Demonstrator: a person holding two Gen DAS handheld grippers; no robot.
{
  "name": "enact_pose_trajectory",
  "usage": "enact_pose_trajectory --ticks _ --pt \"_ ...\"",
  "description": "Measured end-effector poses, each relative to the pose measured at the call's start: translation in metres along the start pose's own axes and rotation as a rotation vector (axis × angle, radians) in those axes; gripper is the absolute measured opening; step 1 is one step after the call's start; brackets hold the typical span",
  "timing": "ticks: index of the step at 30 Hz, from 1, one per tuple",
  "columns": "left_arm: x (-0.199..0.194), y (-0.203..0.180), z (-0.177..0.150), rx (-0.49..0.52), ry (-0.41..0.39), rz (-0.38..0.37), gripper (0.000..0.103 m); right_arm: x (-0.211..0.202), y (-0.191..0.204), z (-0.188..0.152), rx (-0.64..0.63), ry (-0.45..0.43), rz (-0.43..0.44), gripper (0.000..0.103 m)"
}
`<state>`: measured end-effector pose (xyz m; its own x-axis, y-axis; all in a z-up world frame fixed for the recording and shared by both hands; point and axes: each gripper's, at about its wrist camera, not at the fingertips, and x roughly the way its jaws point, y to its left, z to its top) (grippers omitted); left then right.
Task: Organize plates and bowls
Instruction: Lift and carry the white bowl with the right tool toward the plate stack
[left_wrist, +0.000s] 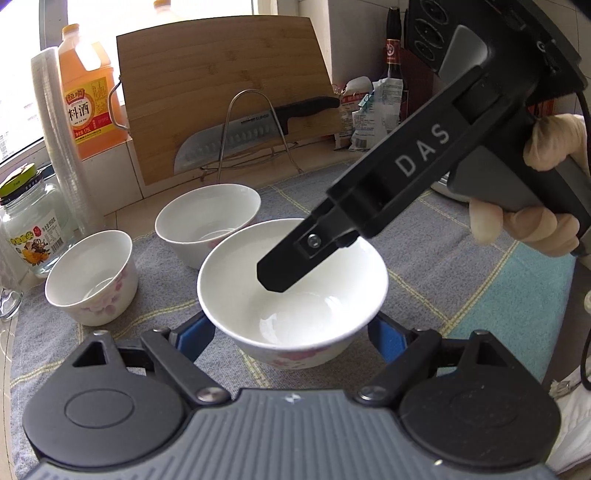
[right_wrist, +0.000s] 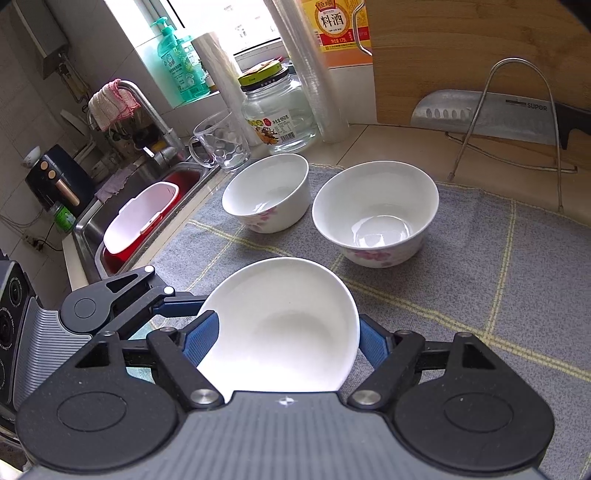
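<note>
Left gripper (left_wrist: 291, 338) clamped on an empty floral bowl (left_wrist: 291, 295), right gripper (right_wrist: 286, 343) closed around the same bowl, ahead to the left a smaller empty bowl (right_wrist: 267, 192), ahead to the right a wider empty bowl (right_wrist: 376, 212), all over the grey cloth (right_wrist: 480, 258)

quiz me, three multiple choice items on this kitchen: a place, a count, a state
1. Where is the steel knife with the black handle? A in the sink B in the wire rack against the bamboo cutting board C in a bowl
2. How many white floral bowls? A two B three C five
3. The bowl between the left gripper's pads is: A empty B full of soup C upside down
B, blade behind the rack's loop; B, one near, two behind; A, bare white inside.
</note>
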<state>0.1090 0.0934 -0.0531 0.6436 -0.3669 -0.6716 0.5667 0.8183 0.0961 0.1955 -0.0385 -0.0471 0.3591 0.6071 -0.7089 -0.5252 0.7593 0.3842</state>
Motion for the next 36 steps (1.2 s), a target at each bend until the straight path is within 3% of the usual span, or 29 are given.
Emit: enact_pose_trajectory --ticks 18,36 --pt "0.025 -0.048 0.022 0.047 0.007 -0.095 0.089 -0.052 -0.041 -0.032 0.081 -0.040 -0.083 0.084" --pt "0.035 -0.062 0.020 0.044 0.038 -0.131 0.089 -0.059 -0.055 -0.050 0.110 -0.017 -0.111 0.085"
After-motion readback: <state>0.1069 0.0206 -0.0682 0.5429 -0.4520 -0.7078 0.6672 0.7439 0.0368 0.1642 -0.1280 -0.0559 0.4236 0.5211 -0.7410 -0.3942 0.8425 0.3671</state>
